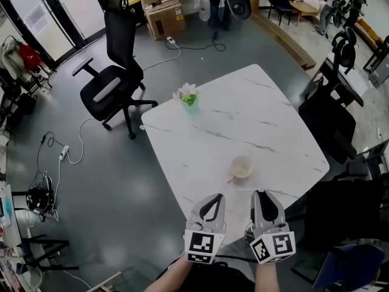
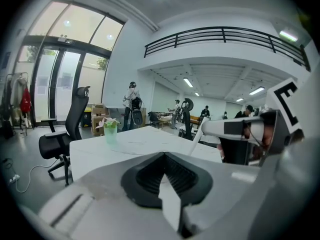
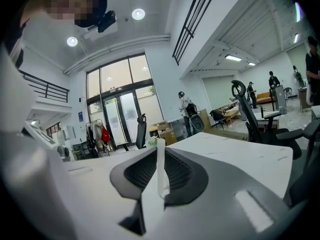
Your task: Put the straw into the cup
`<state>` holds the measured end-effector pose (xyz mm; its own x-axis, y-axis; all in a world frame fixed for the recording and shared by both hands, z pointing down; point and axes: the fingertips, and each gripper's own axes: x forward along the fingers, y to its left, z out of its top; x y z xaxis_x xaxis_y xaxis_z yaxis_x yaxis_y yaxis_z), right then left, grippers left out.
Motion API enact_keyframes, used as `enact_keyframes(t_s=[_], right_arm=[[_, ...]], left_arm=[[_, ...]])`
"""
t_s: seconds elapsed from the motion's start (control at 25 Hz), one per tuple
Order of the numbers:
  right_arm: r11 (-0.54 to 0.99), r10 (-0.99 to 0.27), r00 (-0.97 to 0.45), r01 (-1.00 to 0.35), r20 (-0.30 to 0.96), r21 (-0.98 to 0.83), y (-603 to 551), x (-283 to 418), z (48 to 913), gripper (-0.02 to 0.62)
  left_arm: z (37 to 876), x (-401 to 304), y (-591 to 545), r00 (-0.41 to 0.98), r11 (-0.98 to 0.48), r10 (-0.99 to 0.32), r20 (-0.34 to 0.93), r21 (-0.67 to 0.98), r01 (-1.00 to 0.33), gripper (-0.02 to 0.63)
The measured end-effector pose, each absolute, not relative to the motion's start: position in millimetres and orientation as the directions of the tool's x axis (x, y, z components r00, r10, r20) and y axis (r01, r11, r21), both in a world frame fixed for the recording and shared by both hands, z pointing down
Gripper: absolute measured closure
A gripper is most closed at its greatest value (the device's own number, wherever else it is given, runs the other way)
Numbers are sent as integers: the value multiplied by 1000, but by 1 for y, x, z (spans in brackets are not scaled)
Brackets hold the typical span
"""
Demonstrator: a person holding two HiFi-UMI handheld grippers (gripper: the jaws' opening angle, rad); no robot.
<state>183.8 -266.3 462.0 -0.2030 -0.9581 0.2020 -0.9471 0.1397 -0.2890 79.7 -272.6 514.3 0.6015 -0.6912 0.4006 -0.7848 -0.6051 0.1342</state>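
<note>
cup point(image 1: 242, 166): head view only

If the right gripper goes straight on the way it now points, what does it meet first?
Probably the cup, close ahead of the right gripper, which holds the straw in its jaws. Height is unclear: it may pass above.

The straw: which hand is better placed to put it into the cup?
Right. The right gripper clamps the straw upright between its jaws and sits close to the cup. The left gripper is shut, with nothing between its jaws.
</note>
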Motion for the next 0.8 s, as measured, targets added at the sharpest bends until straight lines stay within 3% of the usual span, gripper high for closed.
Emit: enact_keyframes(t_s=[0.8], right_arm=[[158,-927,-248,-939,282,-307,-345,208,512,548]], left_arm=[[562,102,-314,564,-560,-657,500,177,-809,604]])
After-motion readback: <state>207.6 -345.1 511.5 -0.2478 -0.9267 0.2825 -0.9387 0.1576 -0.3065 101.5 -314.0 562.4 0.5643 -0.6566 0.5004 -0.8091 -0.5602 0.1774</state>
